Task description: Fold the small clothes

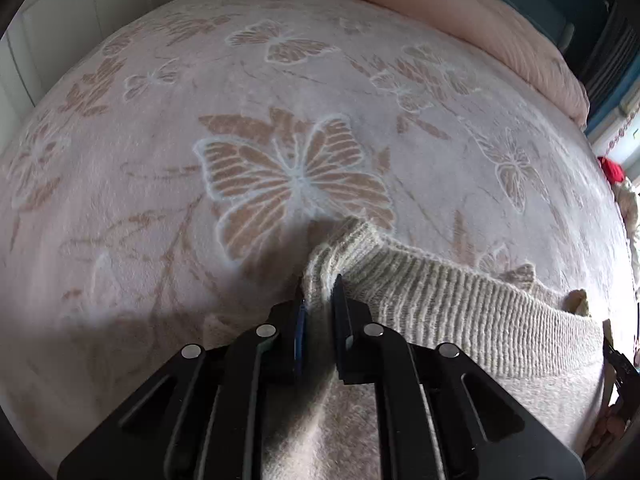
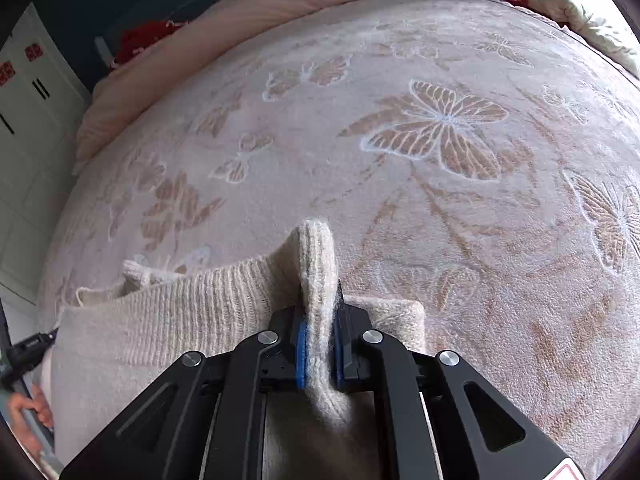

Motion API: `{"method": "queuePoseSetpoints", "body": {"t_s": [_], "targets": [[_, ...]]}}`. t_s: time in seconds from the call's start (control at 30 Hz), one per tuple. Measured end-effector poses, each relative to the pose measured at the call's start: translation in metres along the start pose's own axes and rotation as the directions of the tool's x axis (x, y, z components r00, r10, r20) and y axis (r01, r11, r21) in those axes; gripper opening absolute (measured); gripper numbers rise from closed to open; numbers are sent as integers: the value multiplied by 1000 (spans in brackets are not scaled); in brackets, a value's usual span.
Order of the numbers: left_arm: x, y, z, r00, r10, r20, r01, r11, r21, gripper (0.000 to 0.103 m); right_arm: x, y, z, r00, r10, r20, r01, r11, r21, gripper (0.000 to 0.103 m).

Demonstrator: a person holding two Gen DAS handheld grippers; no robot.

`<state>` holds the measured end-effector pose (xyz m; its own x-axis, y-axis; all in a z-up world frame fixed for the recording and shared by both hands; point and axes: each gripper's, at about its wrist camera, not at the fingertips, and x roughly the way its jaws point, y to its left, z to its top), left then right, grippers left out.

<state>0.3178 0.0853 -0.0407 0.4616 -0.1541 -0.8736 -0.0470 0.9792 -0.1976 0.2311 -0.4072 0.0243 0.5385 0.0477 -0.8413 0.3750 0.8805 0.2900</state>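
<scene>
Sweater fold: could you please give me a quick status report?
Left gripper shut on sweater's ribbed edge. Right gripper shut on other corner. Sweater stretched between both over butterfly blanket. Nothing in the way.

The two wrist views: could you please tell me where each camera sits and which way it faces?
Left wrist: on the left gripper, facing forward over the butterfly blanket; its fingers pinch the knit sweater.
Right wrist: on the right gripper, facing over the same blanket, clamping a sweater fold; a hand shows at left.
Shared: sweater, blanket, pink duvet.
</scene>
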Motion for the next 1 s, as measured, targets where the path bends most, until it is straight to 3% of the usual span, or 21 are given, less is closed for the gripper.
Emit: {"method": "queuePoseSetpoints", "body": {"t_s": [0.13, 0.17, 0.2, 0.23, 0.27, 0.37, 0.47, 0.5, 0.57, 0.67, 0.73, 0.8, 0.83, 0.9, 1.0], "targets": [[-1, 5, -2, 999, -25, 23, 25, 1000, -5, 16, -3, -2, 5, 1000, 20, -16, -19, 1000, 21, 13], [-4, 6, -1, 999, -35, 35, 35, 999, -10, 17, -13, -1, 6, 1000, 18, 1, -18, 999, 27, 18], [-9, 8, 0, 998, -37, 45, 38, 999, -20, 27, -24, 1, 6, 999, 6, 32, -6, 1000, 19, 27], [-18, 12, 0, 997, -36, 65, 39, 999, -35, 37, -35, 4, 4, 998, -2, 65, 1, 1000, 6, 30], [-25, 13, 1, 996, -42, 85, 46, 998, -40, 41, -53, 9, 1, 994, 0, 111, 1, 1000, -10, 31], [-69, 13, -7, 986, -52, 157, 60, 997, -49, 42, -89, 33, -16, 981, 93, 169, -82, 994, -71, 34], [-111, -1, -25, 966, -160, 204, 168, 986, -24, 42, -91, 79, -50, 977, 197, 86, -183, 972, -150, 26], [-118, -11, -34, 960, -197, 197, 201, 980, 0, 42, -88, 95, -64, 974, 219, 60, -206, 963, -173, 20], [-118, -37, -60, 959, -247, 142, 241, 969, 54, 42, -75, 128, -93, 969, 247, 0, -241, 944, -227, 19], [-88, -64, -98, 984, -176, 40, 168, 974, 150, 42, -45, 145, -131, 989, 143, -43, -149, 924, -351, 18], [-69, -61, -112, 990, -139, 0, 137, 978, 155, 42, -43, 131, -138, 984, 177, -35, -179, 925, -335, 13], [-75, -48, -117, 987, -155, 47, 148, 979, 138, 42, -60, 128, -134, 986, 162, -48, -169, 949, -265, 13], [-81, -46, -116, 990, -136, 45, 129, 983, 127, 41, -70, 131, -134, 980, 193, -52, -200, 947, -251, 20], [-98, -42, -115, 981, -186, 48, 182, 980, 79, 42, -89, 148, -141, 958, 279, -63, -285, 917, -280, 20], [-118, -48, -128, 967, -250, 53, 246, 967, 68, 51, -91, 181, -169, 937, 326, -123, -348, 869, -351, 20]]}}
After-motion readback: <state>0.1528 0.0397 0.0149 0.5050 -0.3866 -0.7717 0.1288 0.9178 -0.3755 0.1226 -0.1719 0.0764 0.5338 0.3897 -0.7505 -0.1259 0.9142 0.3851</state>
